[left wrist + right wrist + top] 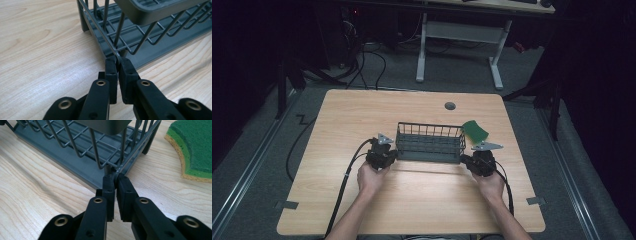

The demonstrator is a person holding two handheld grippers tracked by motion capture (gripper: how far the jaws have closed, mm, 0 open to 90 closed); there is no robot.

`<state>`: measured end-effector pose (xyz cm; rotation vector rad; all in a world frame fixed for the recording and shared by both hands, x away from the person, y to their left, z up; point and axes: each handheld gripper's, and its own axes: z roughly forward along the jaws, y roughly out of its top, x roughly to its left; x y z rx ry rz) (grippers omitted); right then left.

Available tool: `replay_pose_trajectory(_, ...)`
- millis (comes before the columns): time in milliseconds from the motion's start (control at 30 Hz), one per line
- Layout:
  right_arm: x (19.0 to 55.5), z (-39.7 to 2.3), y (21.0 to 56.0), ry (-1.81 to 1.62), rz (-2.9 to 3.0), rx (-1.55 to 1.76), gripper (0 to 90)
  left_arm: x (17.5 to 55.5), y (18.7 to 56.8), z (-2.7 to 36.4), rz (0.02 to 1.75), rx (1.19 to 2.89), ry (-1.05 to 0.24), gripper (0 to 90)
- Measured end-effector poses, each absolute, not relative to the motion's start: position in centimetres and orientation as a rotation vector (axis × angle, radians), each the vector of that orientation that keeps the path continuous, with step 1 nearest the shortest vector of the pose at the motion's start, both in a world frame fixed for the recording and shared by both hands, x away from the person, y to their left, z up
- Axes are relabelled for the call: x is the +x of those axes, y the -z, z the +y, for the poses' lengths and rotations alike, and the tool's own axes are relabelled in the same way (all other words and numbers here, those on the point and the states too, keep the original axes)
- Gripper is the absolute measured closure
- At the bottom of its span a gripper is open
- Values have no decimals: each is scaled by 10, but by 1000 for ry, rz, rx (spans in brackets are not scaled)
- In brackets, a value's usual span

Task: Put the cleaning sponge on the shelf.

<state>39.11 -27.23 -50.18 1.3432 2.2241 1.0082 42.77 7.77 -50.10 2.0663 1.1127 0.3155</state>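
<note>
Both grippers, left gripper (387, 152) and right gripper (476, 159), are chunky black with brass rivets, grey triangular plates, black cables; forearms bare.

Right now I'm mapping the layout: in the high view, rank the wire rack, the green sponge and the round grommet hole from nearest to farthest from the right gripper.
1. Wire rack: pinched at its end by the right gripper.
2. Green sponge: just beyond, by the rack's far right corner.
3. Grommet hole: farthest, near the table's far edge.
</note>
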Motion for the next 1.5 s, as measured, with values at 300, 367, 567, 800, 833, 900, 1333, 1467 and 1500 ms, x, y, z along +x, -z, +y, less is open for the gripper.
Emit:
replay_pose_trajectory(300, 382, -282, 497, -1037, 2173, 1357, 515, 418, 502, 98, 1143, 2014, -320, 461)
replay_pose_trajectory(367, 379, -287, 497, -1054, 2158, 1371, 474, 412, 503, 108, 1155, 1994, -348, 430)
replay_pose_trajectory(567, 372, -303, 500, -1034, 2095, 1342, 433, 405, 509, 125, 1198, 1989, -413, 402)
replay_pose_trajectory(800, 374, -324, 496, -1032, 2023, 1372, 374, 396, 519, 140, 1260, 1990, -503, 390)
replay_pose_trajectory(833, 374, -324, 496, -1032, 2023, 1372, 374, 396, 521, 142, 1265, 1995, -520, 390)
replay_pose_trajectory(900, 377, -329, 495, -1025, 2015, 1391, 345, 395, 524, 144, 1287, 1990, -529, 385)
replay_pose_trajectory(1333, 410, -350, 475, -1034, 1945, 1421, 300, 393, 536, 150, 1301, 1983, -571, 328)
replay_pose_trajectory(1467, 422, -350, 472, -1034, 1962, 1424, 282, 393, 536, 150, 1304, 1983, -572, 325)
replay_pose_trajectory(1500, 427, -350, 470, -1026, 1971, 1427, 275, 393, 536, 150, 1304, 1983, -572, 325)
